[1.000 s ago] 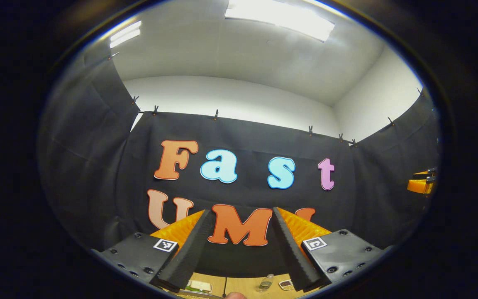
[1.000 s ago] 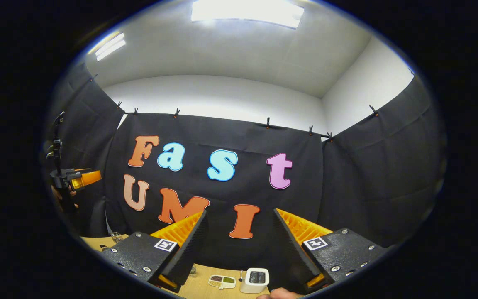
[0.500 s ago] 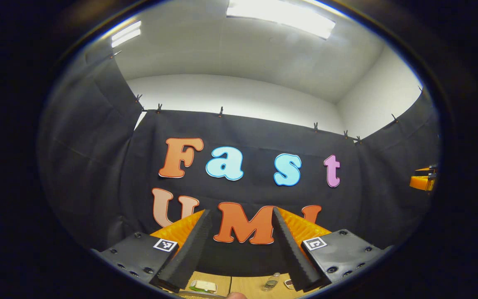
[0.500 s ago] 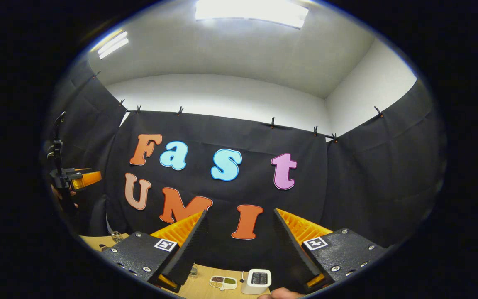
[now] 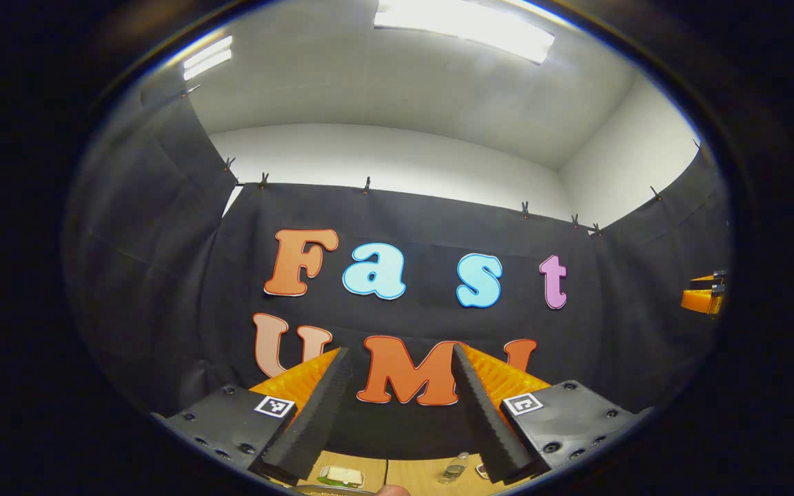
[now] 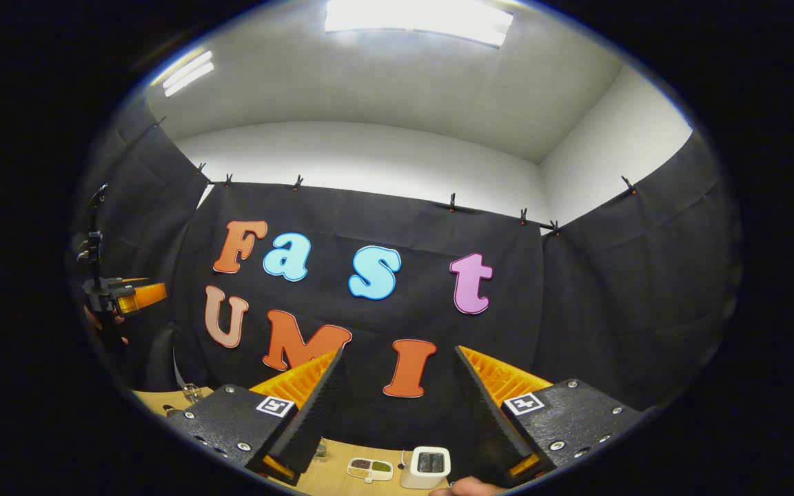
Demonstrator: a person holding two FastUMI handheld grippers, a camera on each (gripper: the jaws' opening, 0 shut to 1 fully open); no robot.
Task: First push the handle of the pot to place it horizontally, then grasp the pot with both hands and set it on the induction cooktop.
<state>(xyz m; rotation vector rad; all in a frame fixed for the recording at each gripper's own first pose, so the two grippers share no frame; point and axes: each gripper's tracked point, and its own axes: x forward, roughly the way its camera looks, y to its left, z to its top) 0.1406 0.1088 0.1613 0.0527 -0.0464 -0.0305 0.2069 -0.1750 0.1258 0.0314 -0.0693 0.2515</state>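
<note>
Both grippers are held up and point at the booth's black wall. My left gripper (image 5: 400, 350) is open, with nothing between its fingers. My right gripper (image 6: 398, 351) is open as well, and its gap is empty. The right gripper (image 5: 701, 297) shows small at the far right edge of the left gripper view. In the right gripper view the left gripper (image 6: 125, 296) shows at the far left, with a hand (image 6: 97, 320) holding it. A thin curved metal edge (image 5: 331, 491) sits at the very bottom of the left gripper view; I cannot tell whether it is the pot.
A strip of wooden table (image 6: 328, 479) lies below the fingers. On it are a small clear bottle (image 5: 453, 469), a small dish (image 5: 340, 475), a white boxy appliance (image 6: 426, 466), a divided dish of grains (image 6: 369, 468) and a glass (image 6: 192, 393). A fingertip (image 6: 466, 488) pokes in at the bottom.
The left gripper's view has turned slightly left, so the wall and bottle sit a little further right. The right gripper has barely moved. Both stay open.
</note>
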